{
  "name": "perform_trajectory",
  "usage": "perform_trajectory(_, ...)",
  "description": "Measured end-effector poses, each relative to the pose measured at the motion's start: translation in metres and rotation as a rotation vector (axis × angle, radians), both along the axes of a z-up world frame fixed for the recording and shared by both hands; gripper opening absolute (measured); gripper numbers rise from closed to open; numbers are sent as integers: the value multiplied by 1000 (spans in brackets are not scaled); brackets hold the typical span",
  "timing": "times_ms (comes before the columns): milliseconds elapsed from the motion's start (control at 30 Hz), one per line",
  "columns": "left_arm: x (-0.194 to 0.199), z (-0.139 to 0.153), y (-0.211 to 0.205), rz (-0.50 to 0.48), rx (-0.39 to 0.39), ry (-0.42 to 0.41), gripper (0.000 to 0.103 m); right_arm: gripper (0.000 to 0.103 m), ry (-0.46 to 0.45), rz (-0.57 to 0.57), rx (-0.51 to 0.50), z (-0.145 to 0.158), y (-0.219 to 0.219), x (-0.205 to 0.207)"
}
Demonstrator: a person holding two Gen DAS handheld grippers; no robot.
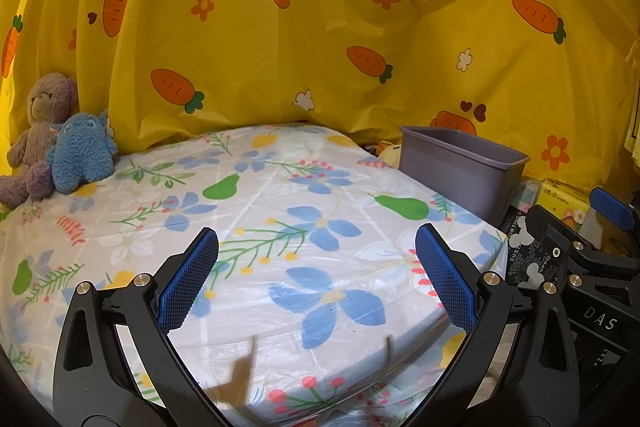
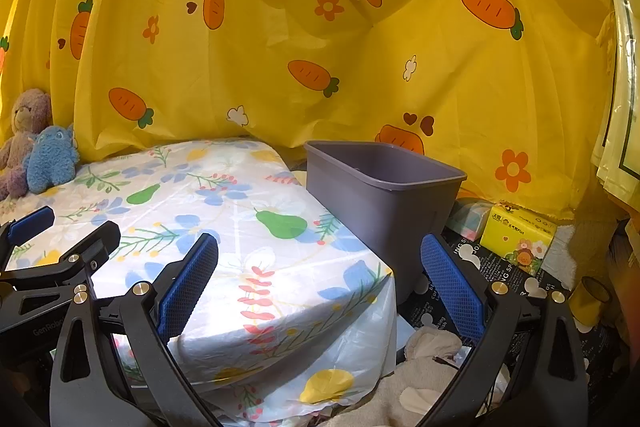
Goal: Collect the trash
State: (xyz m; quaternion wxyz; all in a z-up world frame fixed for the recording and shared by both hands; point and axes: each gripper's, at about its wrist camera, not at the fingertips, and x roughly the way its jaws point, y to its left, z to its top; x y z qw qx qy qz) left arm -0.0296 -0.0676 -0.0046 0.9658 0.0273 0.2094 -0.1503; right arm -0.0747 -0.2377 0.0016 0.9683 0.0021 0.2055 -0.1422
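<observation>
A grey plastic bin (image 2: 384,203) stands to the right of the table (image 2: 240,211), which is covered by a floral plastic sheet; the bin also shows in the left wrist view (image 1: 460,167). I see no trash on the table top (image 1: 280,227). My left gripper (image 1: 316,275) is open and empty over the table's near edge. My right gripper (image 2: 320,279) is open and empty above the table's right corner, next to the bin. The right gripper's finger shows at the right edge of the left wrist view (image 1: 612,211), and the left gripper's finger at the left edge of the right wrist view (image 2: 32,223).
Two plush toys, a purple bear (image 1: 36,135) and a blue one (image 1: 82,155), sit at the table's far left. A yellow carrot-print curtain (image 1: 320,27) hangs behind. A yellow tissue pack (image 2: 516,239), tape roll (image 2: 588,299) and crumpled cloth (image 2: 420,379) lie on the floor at right.
</observation>
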Motion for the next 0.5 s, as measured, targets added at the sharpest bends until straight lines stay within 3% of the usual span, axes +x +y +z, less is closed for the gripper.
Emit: perform_trajectory(500, 0, 2, 2, 11, 1, -2, 97, 97, -3, -2, -1, -1, 1, -1)
